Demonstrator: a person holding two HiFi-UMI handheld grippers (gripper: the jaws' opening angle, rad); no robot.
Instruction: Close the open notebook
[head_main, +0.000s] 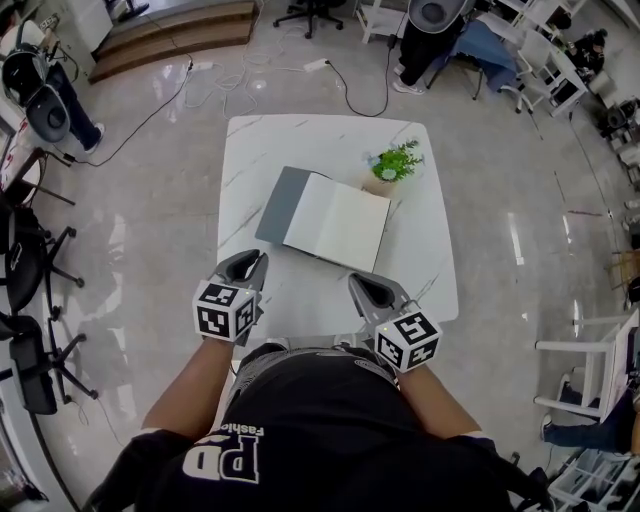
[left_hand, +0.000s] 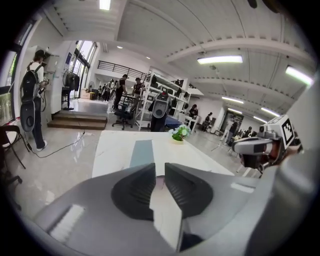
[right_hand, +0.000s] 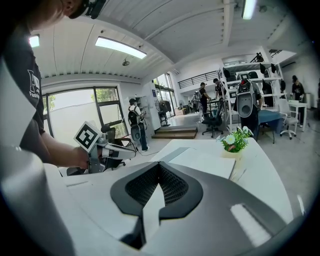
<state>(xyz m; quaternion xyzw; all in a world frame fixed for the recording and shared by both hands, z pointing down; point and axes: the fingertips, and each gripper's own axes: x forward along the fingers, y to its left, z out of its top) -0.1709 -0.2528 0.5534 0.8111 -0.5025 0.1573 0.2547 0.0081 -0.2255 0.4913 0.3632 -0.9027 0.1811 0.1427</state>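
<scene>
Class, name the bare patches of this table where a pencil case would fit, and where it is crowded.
Bare: the table beyond the notebook; the near strip between notebook and left gripper and right gripper; the right margin nearer than the potted plant. Crowded: where that plant stands beside the notebook's far right corner.

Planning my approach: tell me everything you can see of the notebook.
The notebook lies open and flat on the white table, skewed to its edges. Its grey cover shows at left, blank off-white pages at right. A small potted plant stands by its far right corner; contact unclear. The left gripper and right gripper hang short of it, not touching.
</scene>
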